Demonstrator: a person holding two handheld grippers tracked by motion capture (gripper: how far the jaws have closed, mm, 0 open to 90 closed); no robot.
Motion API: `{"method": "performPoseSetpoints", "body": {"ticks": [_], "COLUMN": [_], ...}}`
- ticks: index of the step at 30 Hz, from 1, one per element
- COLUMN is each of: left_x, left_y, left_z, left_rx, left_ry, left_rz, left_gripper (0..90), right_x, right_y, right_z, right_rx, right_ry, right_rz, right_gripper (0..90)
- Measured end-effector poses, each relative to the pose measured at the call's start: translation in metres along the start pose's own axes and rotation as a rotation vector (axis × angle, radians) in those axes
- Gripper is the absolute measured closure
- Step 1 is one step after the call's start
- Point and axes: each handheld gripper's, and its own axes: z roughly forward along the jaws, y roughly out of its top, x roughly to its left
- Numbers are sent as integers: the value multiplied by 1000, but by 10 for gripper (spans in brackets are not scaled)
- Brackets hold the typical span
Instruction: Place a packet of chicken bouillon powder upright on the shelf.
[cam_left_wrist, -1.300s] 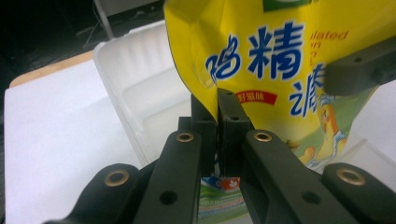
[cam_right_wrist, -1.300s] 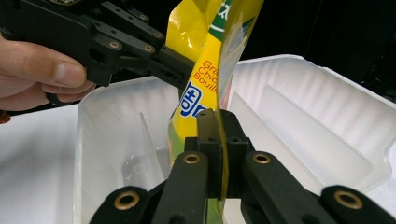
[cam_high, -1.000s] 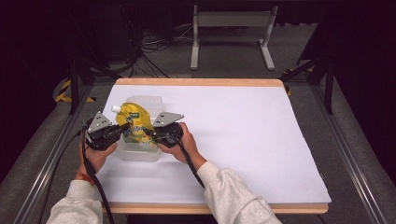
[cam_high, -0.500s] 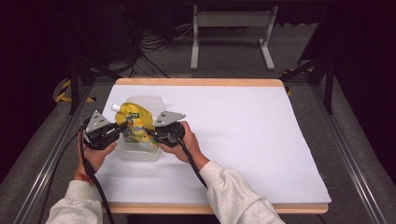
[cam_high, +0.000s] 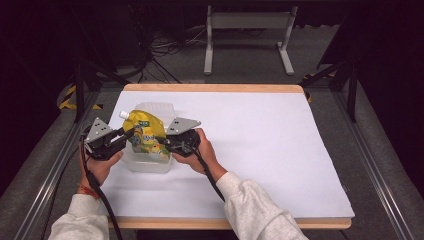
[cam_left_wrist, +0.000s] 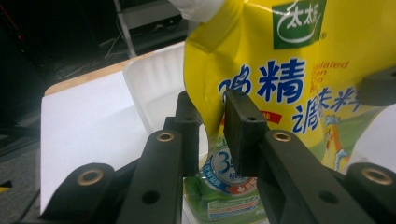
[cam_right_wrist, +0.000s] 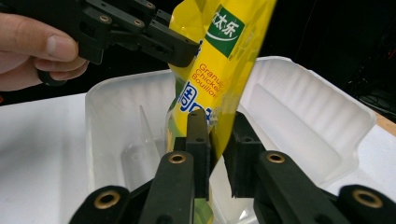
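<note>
- Presently, the left gripper (cam_high: 129, 133) and right gripper (cam_high: 161, 140) flank the yellow pouch (cam_high: 144, 138); both sets of jaws have just been opening, each with a pouch edge between them.
- Pad contact appears loosened, though the angle is poor.
- The pouch stands upright in the clear tray (cam_high: 150, 165), long axis vertical, midway between the hands.

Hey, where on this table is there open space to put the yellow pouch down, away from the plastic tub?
The white table sheet lies bare right of the right gripper, out to the wooden edge. A narrower strip runs along the near edge. The left is crowded: clear plastic tub, yellow spouted pouch, left gripper.
</note>
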Motion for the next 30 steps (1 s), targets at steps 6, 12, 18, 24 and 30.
{"method": "performPoseSetpoints", "body": {"ticks": [6,12,18,24,30], "left_x": [-5,-5,-9,-15,-20], "left_y": [-1,-2,-7,-8,-13], "left_z": [-5,-13,-17,-20,-26], "left_rx": [-11,-20,6,13,4], "left_ry": [18,25,44,53,55], "left_rz": [3,-3,29,39,7], "left_gripper": [718,694,707,704,693], "right_x": [0,-1,-1,-2,-6], "right_y": [2,3,4,4,-2], "right_z": [-10,-18,-23,-34,-42], "right_rx": [17,14,20,14,26], "right_ry": [-4,-6,-8,-20,-39], "right_rz": [-31,-34,-42,-45,-43], "right_gripper": [771,774,783,783,785]}}
